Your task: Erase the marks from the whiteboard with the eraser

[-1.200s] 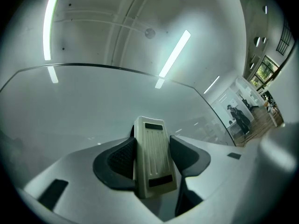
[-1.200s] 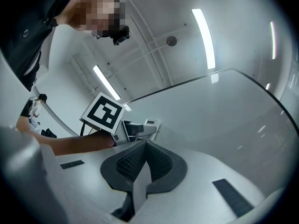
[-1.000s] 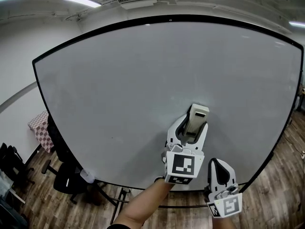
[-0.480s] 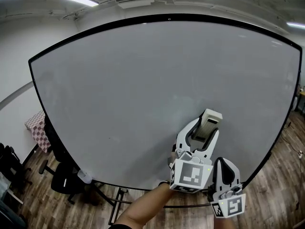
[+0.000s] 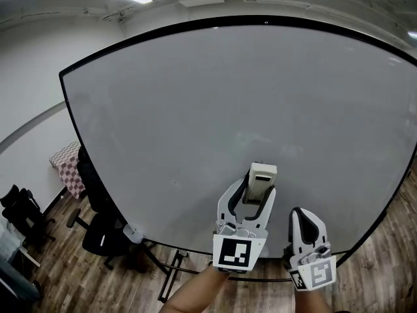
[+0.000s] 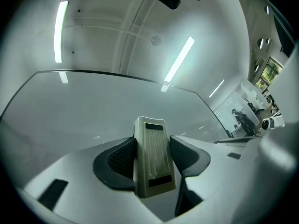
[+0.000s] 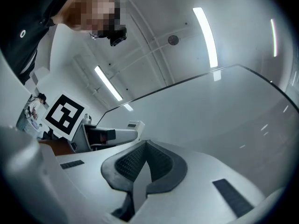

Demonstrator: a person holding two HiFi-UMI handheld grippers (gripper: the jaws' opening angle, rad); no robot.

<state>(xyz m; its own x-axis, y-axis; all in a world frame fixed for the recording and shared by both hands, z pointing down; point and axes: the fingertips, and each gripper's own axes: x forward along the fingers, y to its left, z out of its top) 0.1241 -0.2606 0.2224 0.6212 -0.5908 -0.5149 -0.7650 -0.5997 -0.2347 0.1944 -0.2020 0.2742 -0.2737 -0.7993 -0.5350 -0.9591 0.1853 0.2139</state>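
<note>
At lower centre the left gripper (image 5: 255, 193) points up, clamping the eraser (image 5: 262, 175), seemingly against the whiteboard (image 5: 215, 103) near its bottom edge, with broad board above, while the right gripper (image 5: 306, 225) sits closed and empty at lower right.

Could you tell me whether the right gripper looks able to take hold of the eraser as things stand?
Probably not: the eraser is clamped in the left gripper, only its far end free, and the right gripper sits lower beside it with jaws shut.
</note>
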